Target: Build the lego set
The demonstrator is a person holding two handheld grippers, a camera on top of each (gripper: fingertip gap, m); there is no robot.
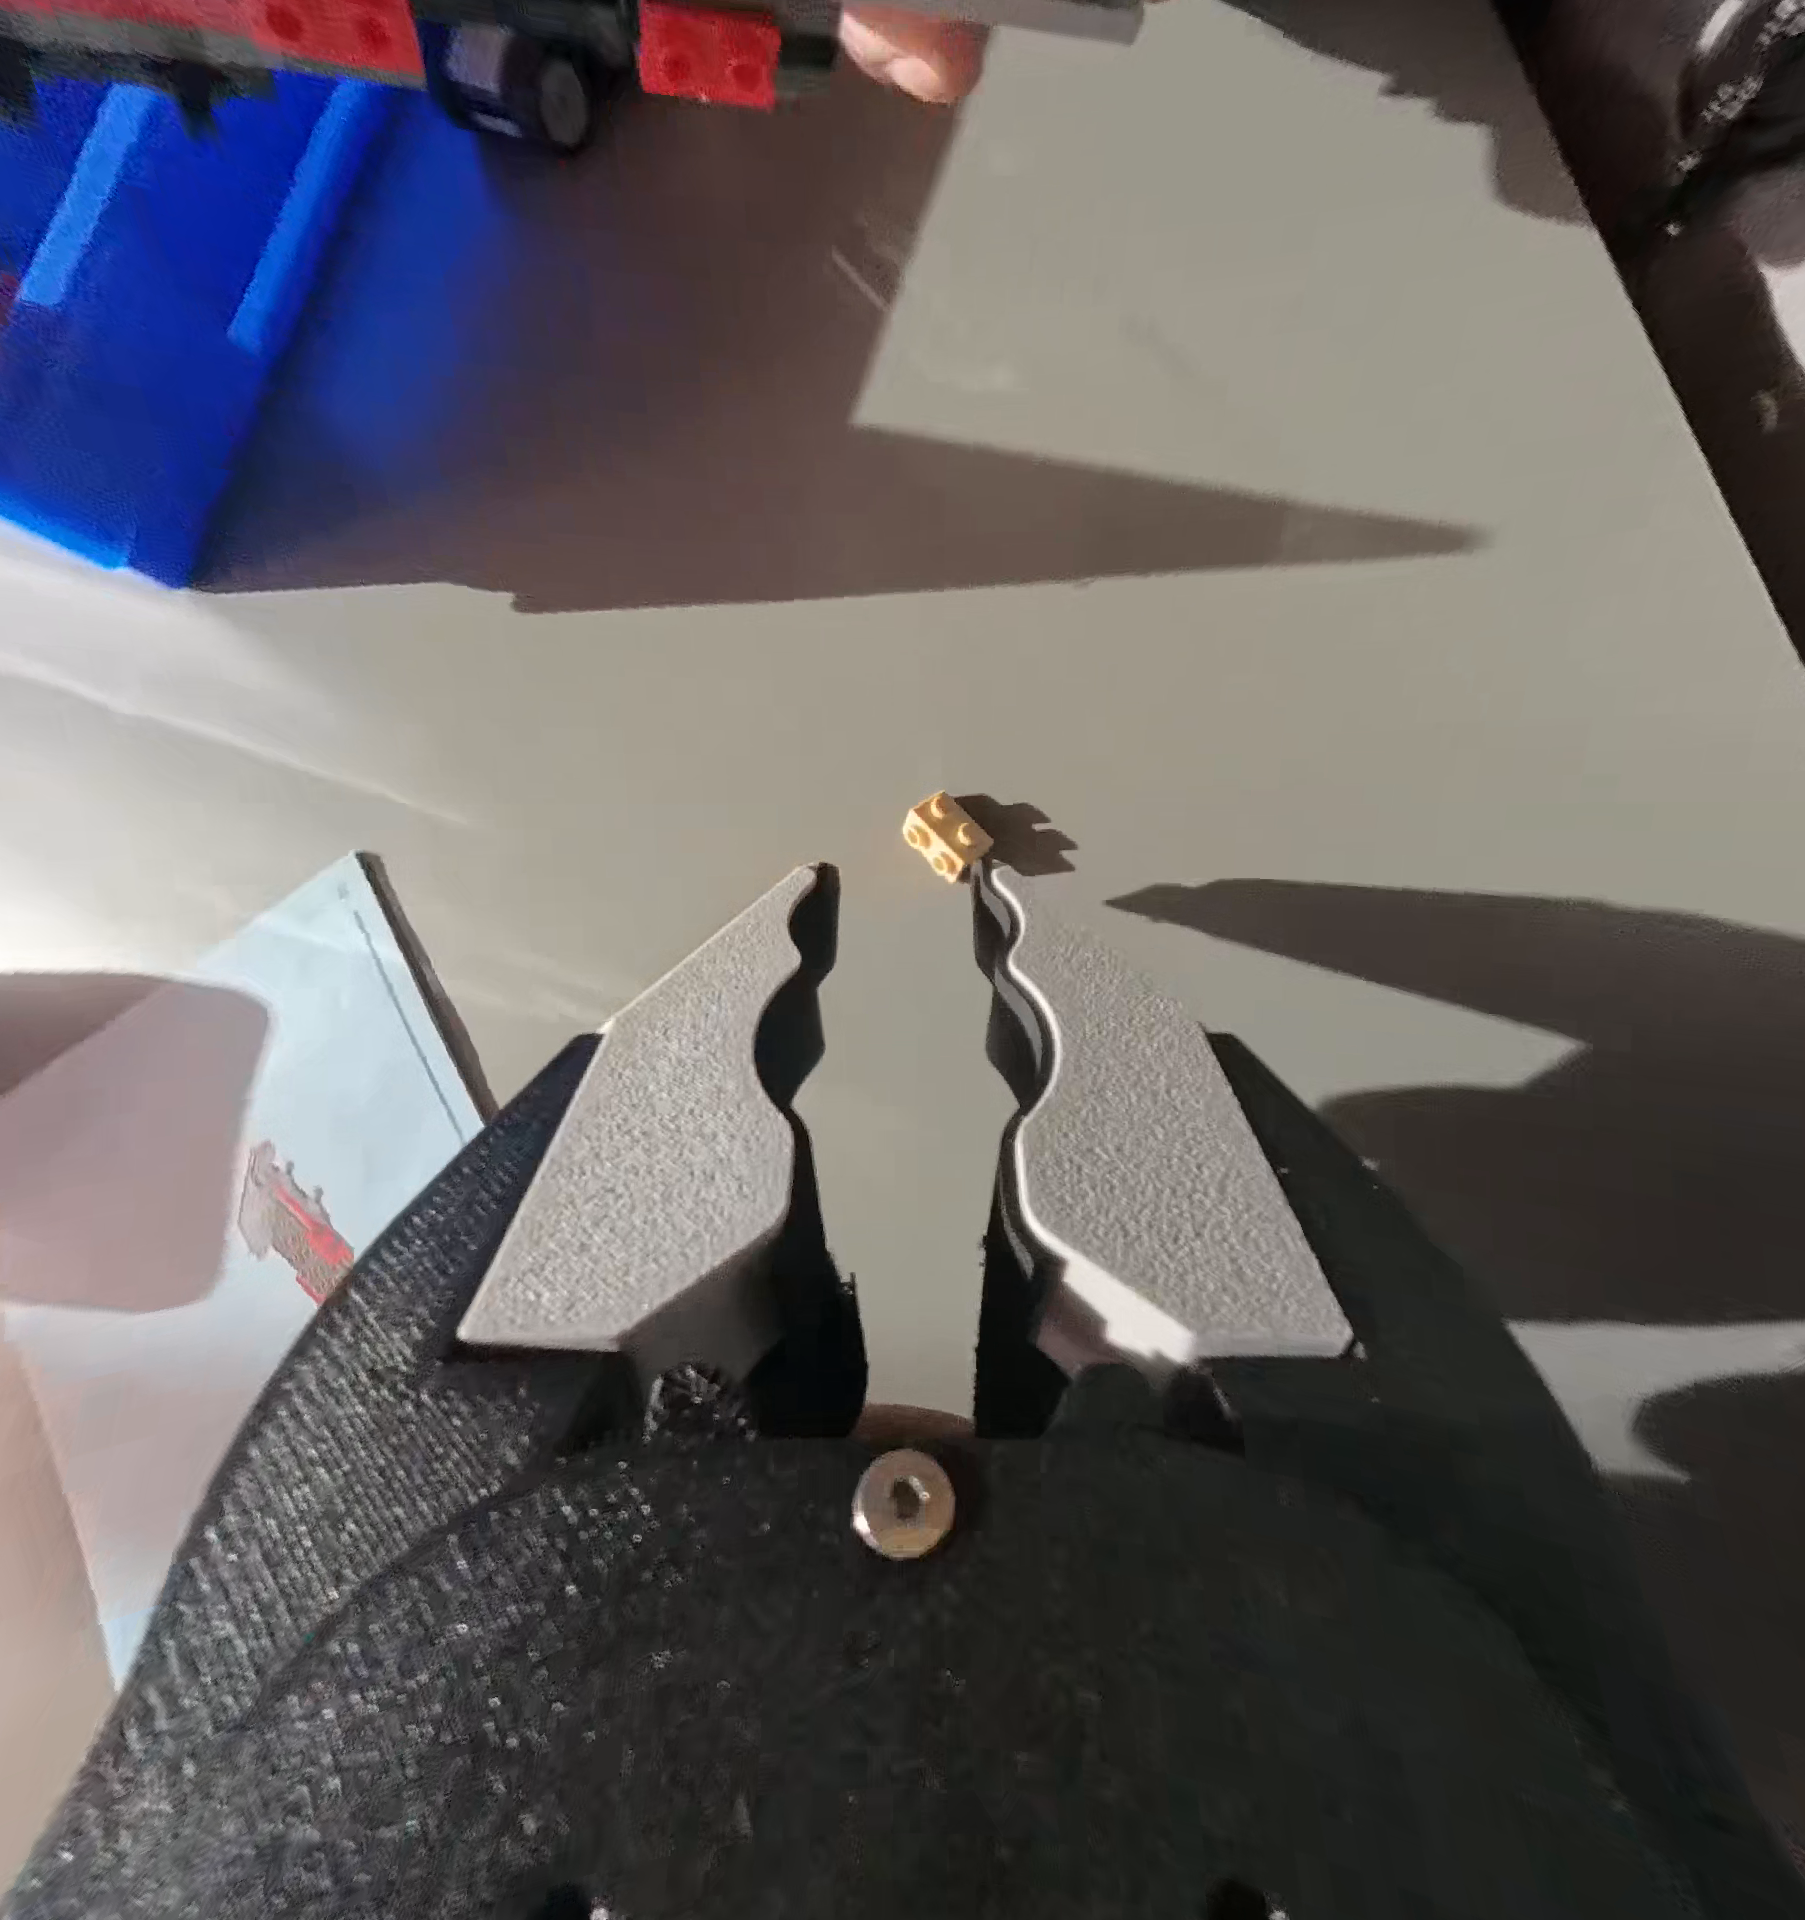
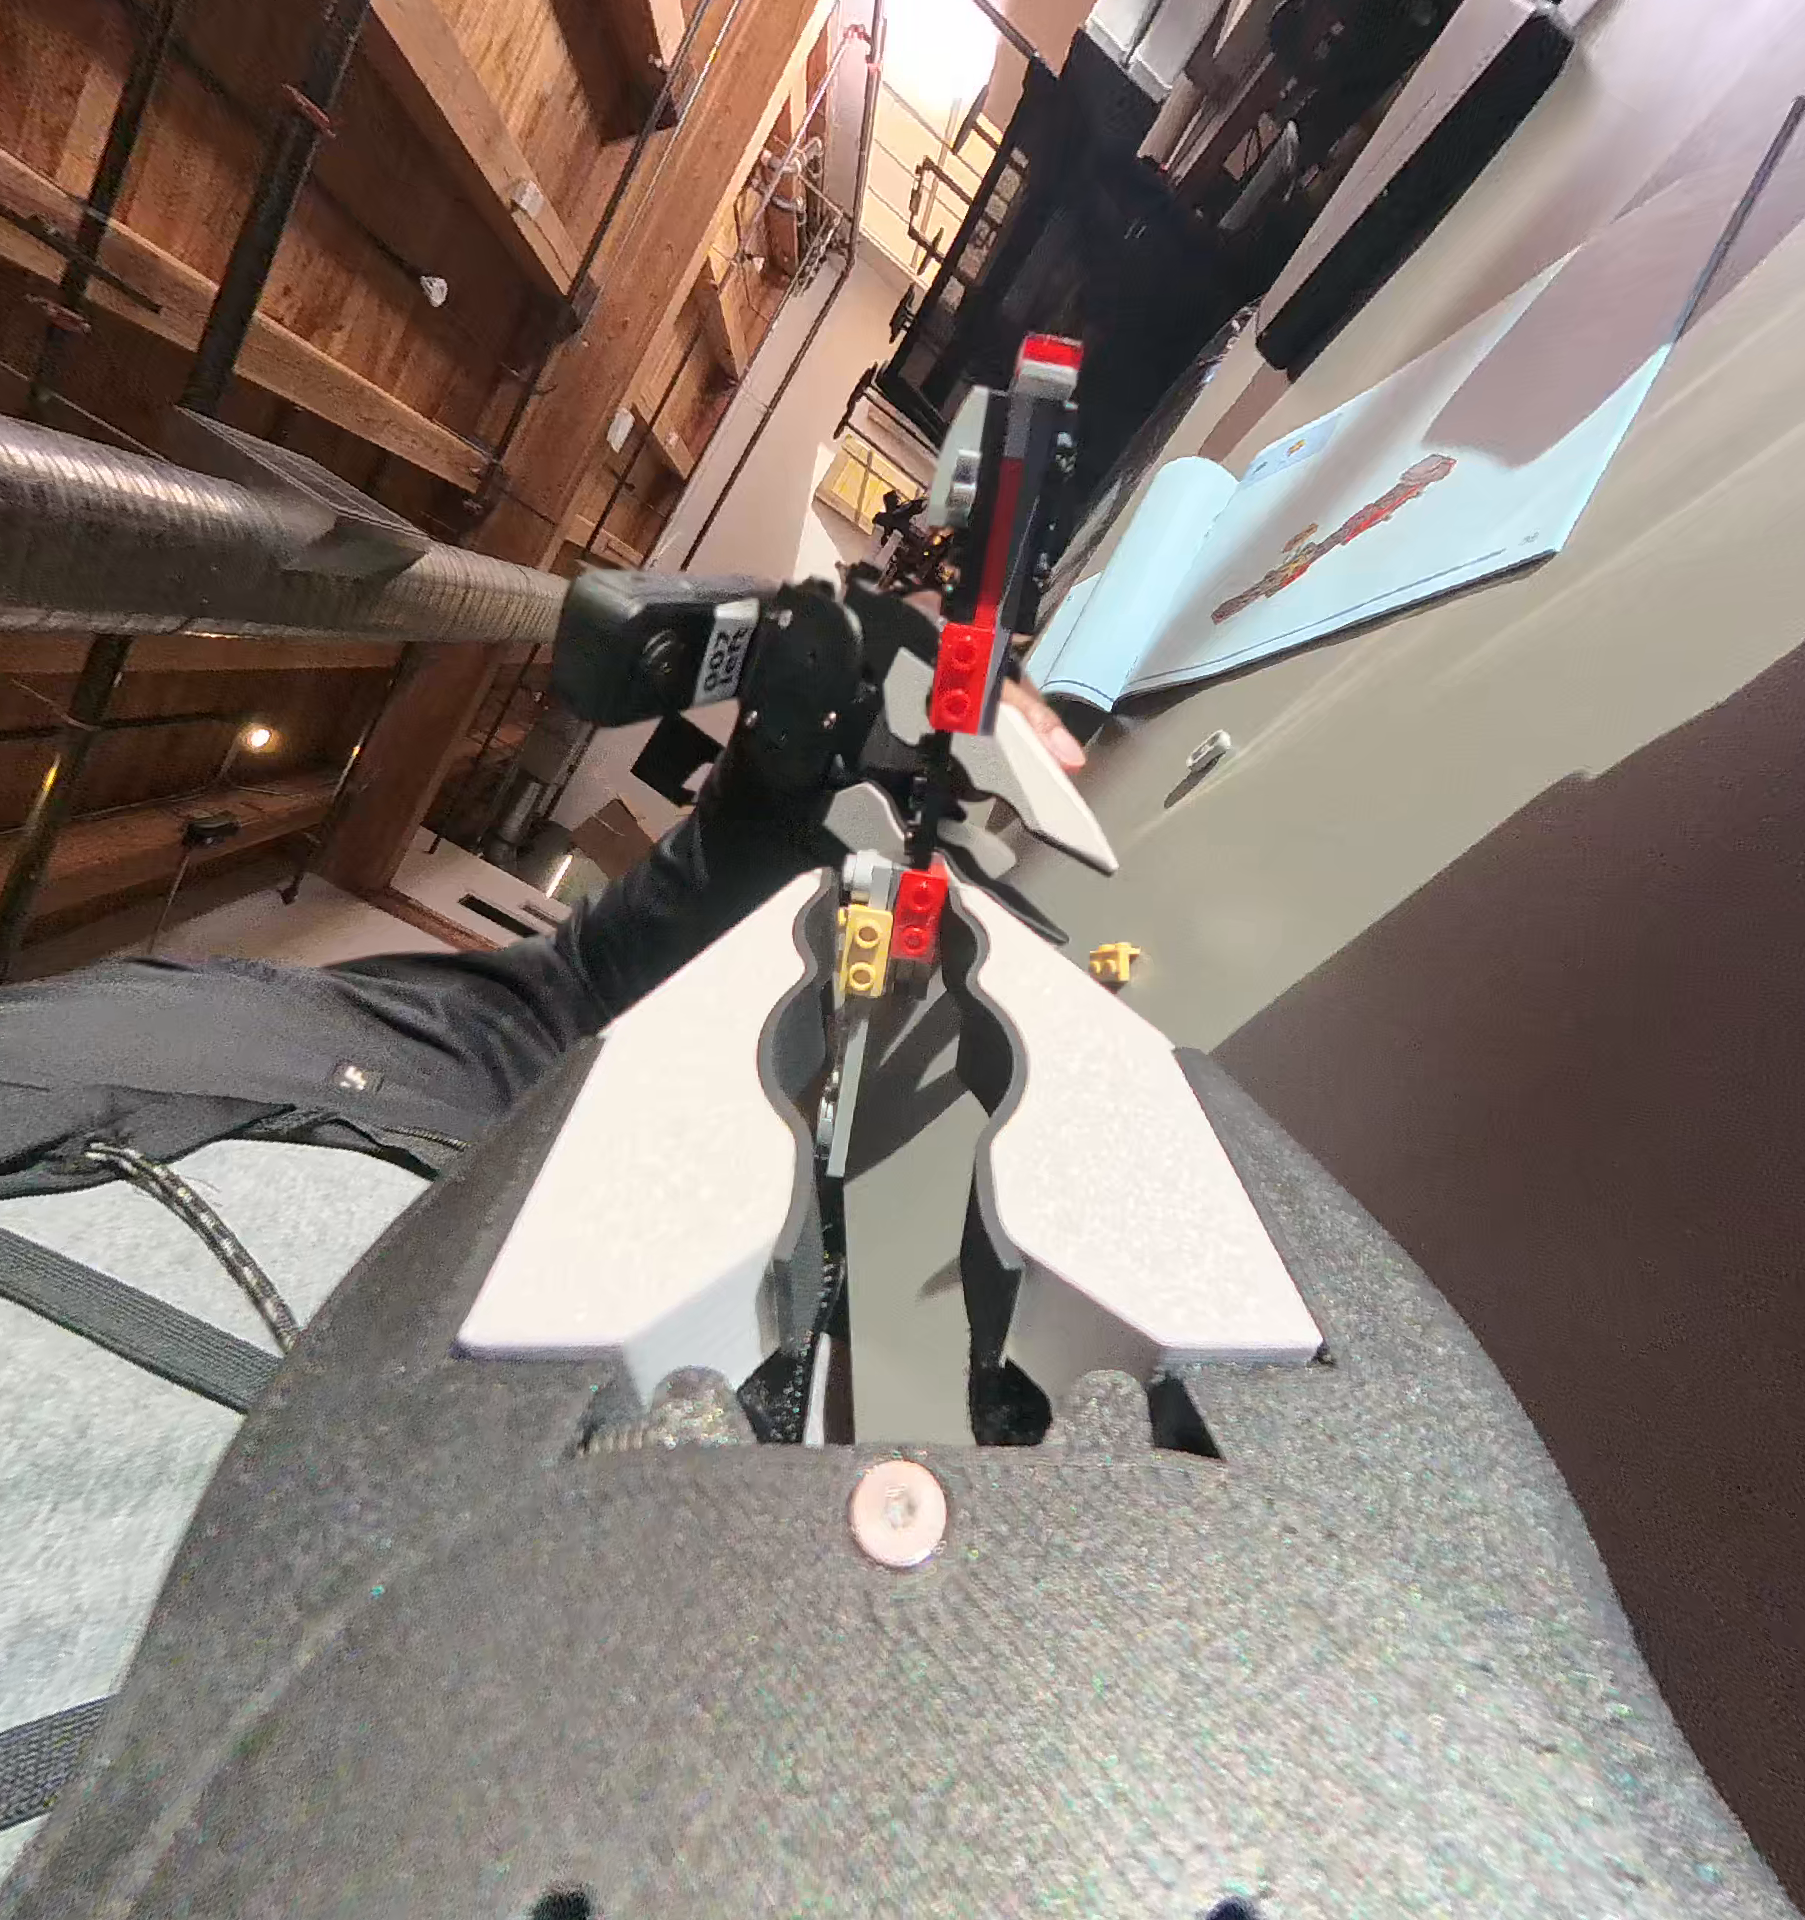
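My left gripper is open and empty, low over the beige table. A small tan lego piece lies on the table just past its right fingertip; whether they touch is unclear. The piece also shows in the right wrist view. My right gripper is shut on a long red, black and grey lego model, held off the table near its yellow and red bricks. The model's underside with a wheel crosses the top of the left wrist view. The left gripper's fingers sit beyond the model.
A blue bin stands at the far left of the table. An open instruction booklet lies left of my left gripper and shows in the right wrist view. A person's fingertip shows by the model. A dark edge bounds the table on the right. The tips of one gripper are about 12 centimetres away from the tips of the other.
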